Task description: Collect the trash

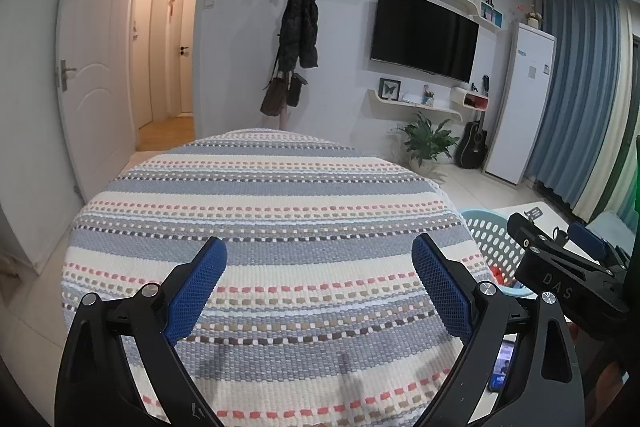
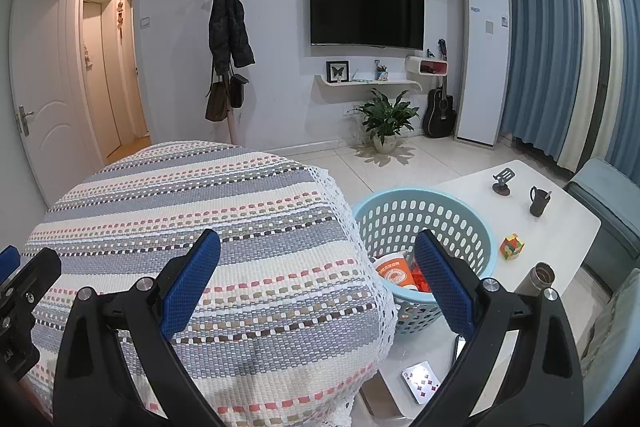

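A light blue perforated basket [image 2: 424, 215] stands on the white coffee table [image 2: 560, 227], right of the striped woven tablecloth [image 2: 200, 207]. Inside it lie an orange-and-white paper cup [image 2: 394, 273] and red scraps. My right gripper [image 2: 316, 291] is open and empty, over the cloth's right edge beside the basket. My left gripper [image 1: 320, 287] is open and empty above the cloth [image 1: 260, 207]. The basket [image 1: 486, 239] and the right gripper's body [image 1: 560, 267] show at the right of the left wrist view.
On the white table are a colourful cube [image 2: 512, 247], a black mug [image 2: 538, 201], a phone stand [image 2: 502, 181], a steel bottle [image 2: 540, 277], a playing card [image 2: 422, 381] and a phone [image 1: 502, 367]. A sofa [image 2: 612, 211] stands right; a potted plant [image 2: 386, 119] on the floor.
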`<state>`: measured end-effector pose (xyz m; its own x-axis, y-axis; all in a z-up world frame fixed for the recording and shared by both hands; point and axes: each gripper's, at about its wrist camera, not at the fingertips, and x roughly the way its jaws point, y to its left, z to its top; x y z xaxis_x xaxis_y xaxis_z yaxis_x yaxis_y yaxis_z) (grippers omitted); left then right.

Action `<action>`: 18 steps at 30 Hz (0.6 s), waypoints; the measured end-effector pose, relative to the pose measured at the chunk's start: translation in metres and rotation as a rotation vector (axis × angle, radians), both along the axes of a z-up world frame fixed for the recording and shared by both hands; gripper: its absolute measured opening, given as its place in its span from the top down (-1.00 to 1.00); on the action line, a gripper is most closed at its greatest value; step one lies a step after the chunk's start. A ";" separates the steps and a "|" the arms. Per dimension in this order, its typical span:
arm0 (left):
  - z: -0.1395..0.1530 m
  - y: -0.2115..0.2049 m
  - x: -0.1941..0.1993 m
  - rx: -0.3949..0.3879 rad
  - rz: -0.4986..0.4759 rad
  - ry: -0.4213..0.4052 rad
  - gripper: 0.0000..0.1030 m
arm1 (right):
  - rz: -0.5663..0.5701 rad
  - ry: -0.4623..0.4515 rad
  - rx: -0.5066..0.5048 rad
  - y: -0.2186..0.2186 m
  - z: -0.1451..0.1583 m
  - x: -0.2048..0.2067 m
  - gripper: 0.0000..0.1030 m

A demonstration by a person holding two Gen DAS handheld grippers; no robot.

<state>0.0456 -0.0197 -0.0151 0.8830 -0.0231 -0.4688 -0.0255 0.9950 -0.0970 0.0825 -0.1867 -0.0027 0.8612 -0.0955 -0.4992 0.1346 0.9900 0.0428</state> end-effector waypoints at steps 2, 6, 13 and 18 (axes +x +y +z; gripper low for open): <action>0.000 -0.001 0.000 0.004 -0.001 -0.001 -0.77 | -0.001 -0.002 0.000 0.000 0.000 0.000 -0.81; -0.001 -0.002 0.000 0.007 -0.004 0.003 -0.77 | 0.001 0.001 0.001 -0.001 -0.001 0.000 -0.81; -0.002 -0.002 0.002 0.010 -0.011 0.010 -0.77 | 0.004 0.000 0.000 -0.001 -0.001 -0.002 -0.81; -0.002 -0.002 0.002 0.011 -0.011 0.011 -0.77 | 0.003 0.003 0.001 -0.001 -0.001 -0.002 -0.81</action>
